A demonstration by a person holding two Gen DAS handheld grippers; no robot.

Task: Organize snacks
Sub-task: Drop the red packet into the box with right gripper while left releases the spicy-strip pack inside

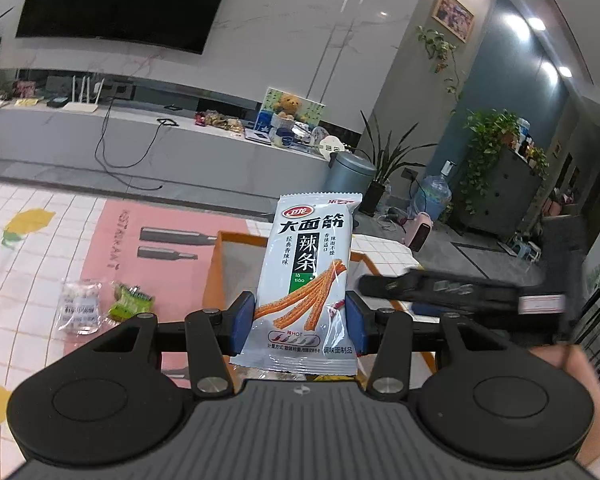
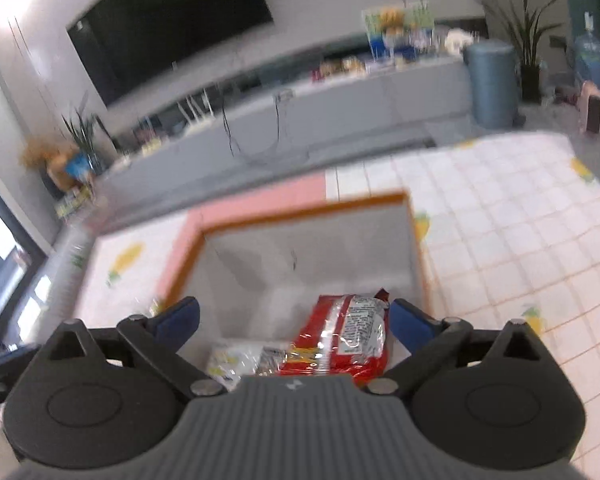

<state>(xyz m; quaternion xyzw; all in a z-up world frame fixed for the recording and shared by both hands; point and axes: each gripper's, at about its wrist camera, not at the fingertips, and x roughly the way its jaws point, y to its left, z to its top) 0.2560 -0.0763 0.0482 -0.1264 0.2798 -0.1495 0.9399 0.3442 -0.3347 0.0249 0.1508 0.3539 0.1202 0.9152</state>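
My left gripper (image 1: 300, 316) pinches a spicy-strip packet (image 1: 306, 280) upright by its edges, ready for the orange-rimmed box (image 1: 236, 236) just beyond. My right gripper (image 2: 296, 320) gapes wide and empty above the red snack bag (image 2: 340, 336) lying in that box.

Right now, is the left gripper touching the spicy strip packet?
Touching: the left wrist view shows the left gripper with both blue pads pressed against the spicy strip packet.
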